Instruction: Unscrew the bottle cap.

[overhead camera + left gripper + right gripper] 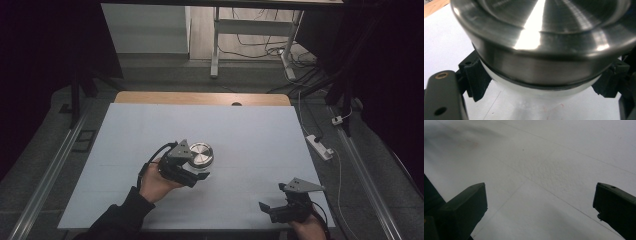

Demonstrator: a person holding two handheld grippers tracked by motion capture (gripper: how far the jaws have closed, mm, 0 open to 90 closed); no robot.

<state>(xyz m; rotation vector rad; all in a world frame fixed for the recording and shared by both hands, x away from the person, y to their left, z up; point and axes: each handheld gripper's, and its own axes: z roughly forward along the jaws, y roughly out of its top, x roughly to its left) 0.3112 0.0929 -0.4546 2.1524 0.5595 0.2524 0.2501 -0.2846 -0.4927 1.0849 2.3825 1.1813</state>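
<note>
Claw work sits near the middle of the white worktop point(150, 130): the left claw point(196, 172) is clamped on a white jar point(544, 93) with a brushed steel lid point(201, 154) — its ribbed pads point(477, 77) press the jar's body just under the lid's rim. The jar stands upright on the worktop. The right claw point(272, 206) rests well apart near the front right corner — jaws spread wide, nothing between them.

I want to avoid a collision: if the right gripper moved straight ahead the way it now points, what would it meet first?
Probably nothing but the white table top. The right gripper has open jaws with bare surface ahead of them; the view ends there, so depth is unclear.
</note>
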